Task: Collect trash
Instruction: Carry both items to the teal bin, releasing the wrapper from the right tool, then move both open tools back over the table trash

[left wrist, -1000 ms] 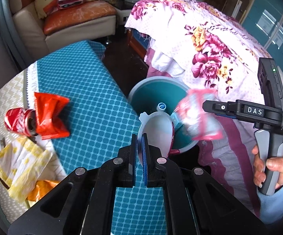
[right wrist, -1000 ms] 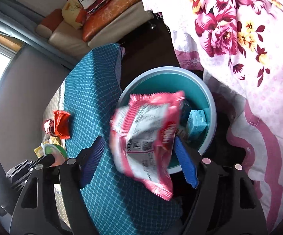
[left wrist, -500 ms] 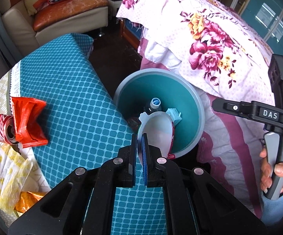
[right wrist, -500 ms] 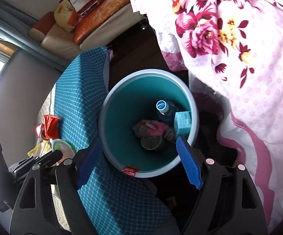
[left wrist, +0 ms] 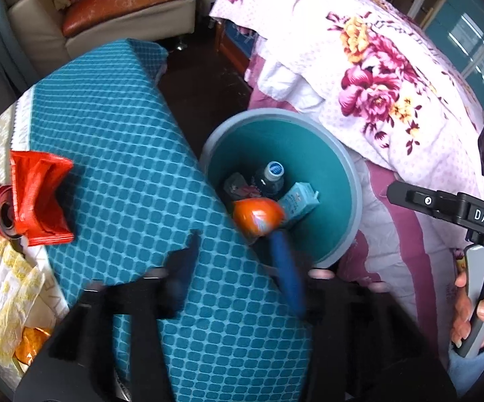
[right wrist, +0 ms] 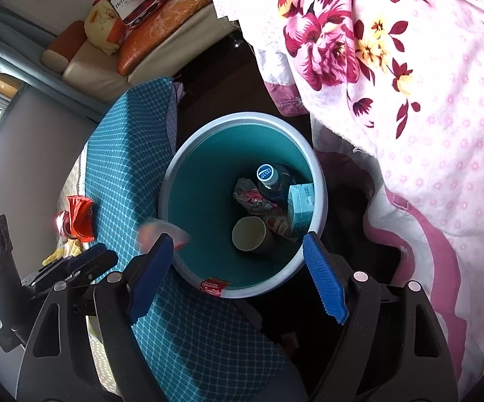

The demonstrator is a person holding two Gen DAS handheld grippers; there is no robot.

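The left tool (left wrist: 238, 258), jaws opening, releases an orange-and-white round lid (left wrist: 258, 216) above the teal round plastic bin (left wrist: 349, 174), while the open, empty right tool (right wrist: 238, 271) hovers directly over that bin.

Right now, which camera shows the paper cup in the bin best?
The right wrist view. It looks almost straight down into the teal bin, so the paper cup shows with its open mouth, lying beside the milk carton. In the left wrist view no cup shows; a blurred orange wrapper covers that spot.
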